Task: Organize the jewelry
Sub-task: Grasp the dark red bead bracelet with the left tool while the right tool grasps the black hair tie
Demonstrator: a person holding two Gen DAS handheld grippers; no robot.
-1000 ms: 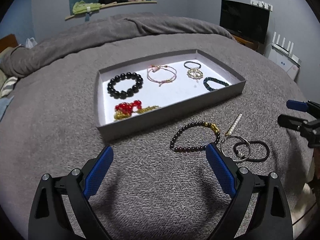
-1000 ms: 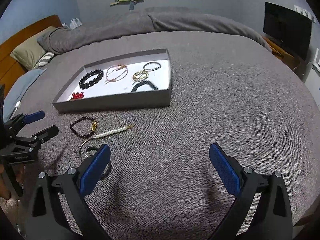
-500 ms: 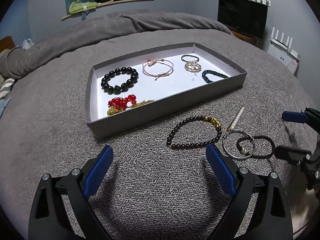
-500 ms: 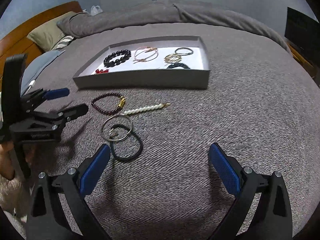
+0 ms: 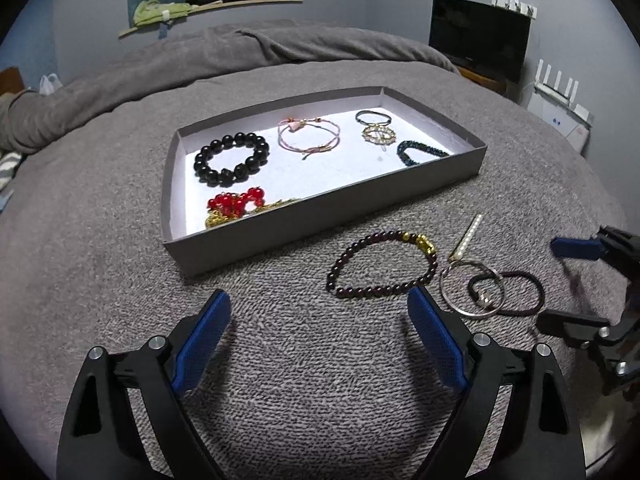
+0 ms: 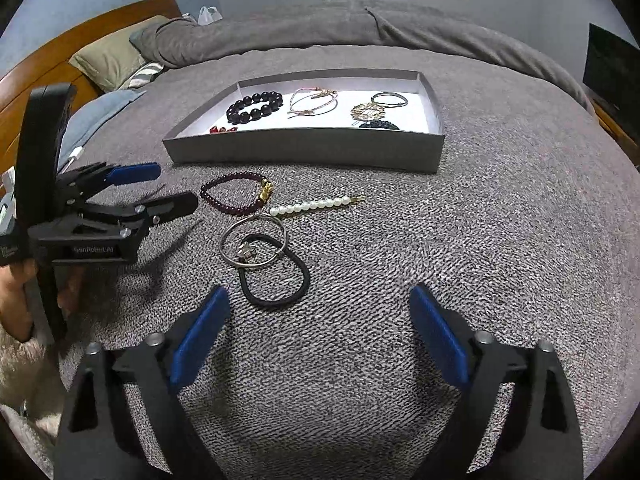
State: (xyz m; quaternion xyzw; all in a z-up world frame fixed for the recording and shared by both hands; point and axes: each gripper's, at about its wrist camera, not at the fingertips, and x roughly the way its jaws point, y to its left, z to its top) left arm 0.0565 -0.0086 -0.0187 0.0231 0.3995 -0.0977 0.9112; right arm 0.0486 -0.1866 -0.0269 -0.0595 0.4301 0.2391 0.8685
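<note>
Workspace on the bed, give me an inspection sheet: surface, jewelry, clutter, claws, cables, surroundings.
Surface: grey bedspread.
Job's things: grey tray holds six pieces; dark red bead bracelet, pearl hair clip, metal ring and black hair tie lie loose in front of it.
Clutter: nothing seen.
Claws: left claw and right claw both empty, jaws closing.
Cables: nothing seen.
Surroundings: pillows, wall shelf, television.
</note>
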